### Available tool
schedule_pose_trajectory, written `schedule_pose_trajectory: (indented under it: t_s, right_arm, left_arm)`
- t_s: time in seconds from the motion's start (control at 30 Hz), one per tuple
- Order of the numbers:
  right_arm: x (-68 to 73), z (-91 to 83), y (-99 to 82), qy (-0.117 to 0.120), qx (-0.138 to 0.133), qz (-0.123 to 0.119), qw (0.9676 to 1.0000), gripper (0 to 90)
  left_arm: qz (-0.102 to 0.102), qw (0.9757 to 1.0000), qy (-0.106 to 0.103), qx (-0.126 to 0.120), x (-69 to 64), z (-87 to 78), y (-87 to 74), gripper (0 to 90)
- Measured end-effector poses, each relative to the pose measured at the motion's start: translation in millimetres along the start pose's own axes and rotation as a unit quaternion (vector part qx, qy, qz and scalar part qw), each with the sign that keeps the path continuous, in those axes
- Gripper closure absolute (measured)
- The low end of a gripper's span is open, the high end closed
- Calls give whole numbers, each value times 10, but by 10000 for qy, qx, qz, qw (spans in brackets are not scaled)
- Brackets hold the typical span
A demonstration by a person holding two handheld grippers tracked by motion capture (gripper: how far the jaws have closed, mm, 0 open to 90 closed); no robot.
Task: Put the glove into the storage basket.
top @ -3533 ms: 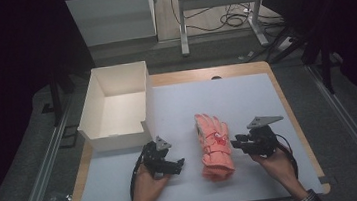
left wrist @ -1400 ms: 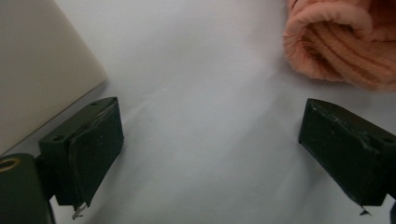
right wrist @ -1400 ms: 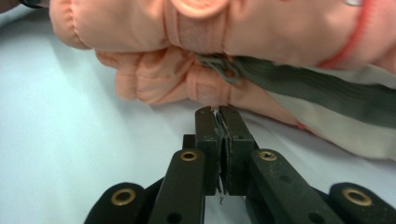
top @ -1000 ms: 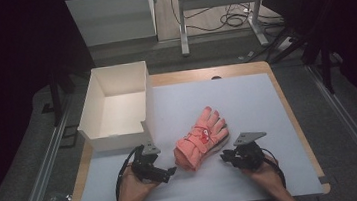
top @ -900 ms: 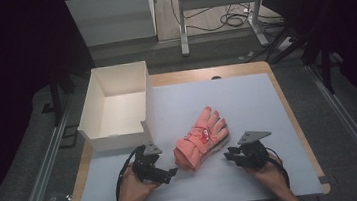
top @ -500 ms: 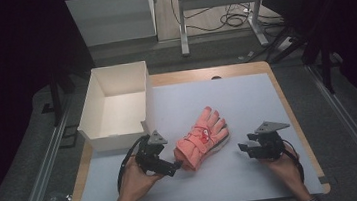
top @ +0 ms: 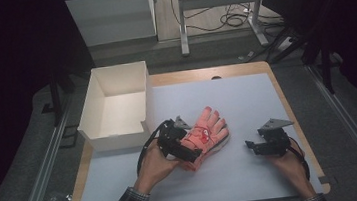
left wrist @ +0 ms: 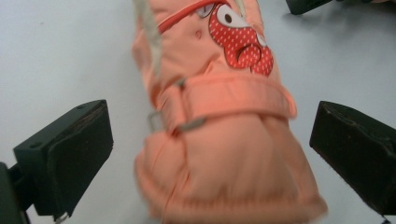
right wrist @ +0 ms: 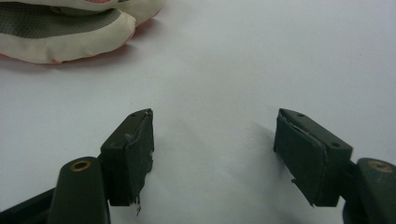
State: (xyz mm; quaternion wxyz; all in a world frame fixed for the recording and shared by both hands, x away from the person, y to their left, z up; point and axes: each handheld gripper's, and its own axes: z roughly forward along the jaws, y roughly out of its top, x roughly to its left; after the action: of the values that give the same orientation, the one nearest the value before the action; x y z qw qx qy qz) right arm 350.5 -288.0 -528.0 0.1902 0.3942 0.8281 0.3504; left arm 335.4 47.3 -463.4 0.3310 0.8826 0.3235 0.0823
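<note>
Overhead, my left gripper point(top: 187, 152) sits at the cuff of the orange glove point(top: 207, 133) on the white mat point(top: 246, 98), beside the white box point(top: 117, 107); my right gripper point(top: 252, 145) has withdrawn rightward, well apart. Left gripper view: jaws wide, straddling the cuff point(left wrist: 224, 154) without contact. Right gripper view: jaws have just been opening, nothing between them; glove fingers point(right wrist: 70, 32) lie beyond.

An orange padded glove point(left wrist: 219, 140) with a red dotted face patch lies flat. Its cuff sits between the left claw's point(left wrist: 210, 154) open jaws, untouched.
</note>
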Motion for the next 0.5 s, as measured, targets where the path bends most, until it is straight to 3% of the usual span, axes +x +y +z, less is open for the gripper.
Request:
schedule_pose_trajectory:
  t_s: [0.07,0.17,0.27,0.4,0.5]
  right_arm:
    - [-7,0,-2,31,-3,22,10000,285]
    - [-17,0,-5,63,-13,41,10000,286]
    - [-22,-1,-7,71,-12,39,10000,286]
    - [-13,2,-7,42,-8,5,10000,285]
    - [-13,2,-8,44,-8,6,10000,285]
  left_arm:
    - [26,9999,77,89,-14,81,33,0]
    - [2,9999,9,153,-18,154,39,0]
    - [20,9992,91,386,-43,311,-1,0]
    - [-12,9988,20,489,-46,422,-57,0]
    - [28,9978,182,633,-64,486,-93,0]
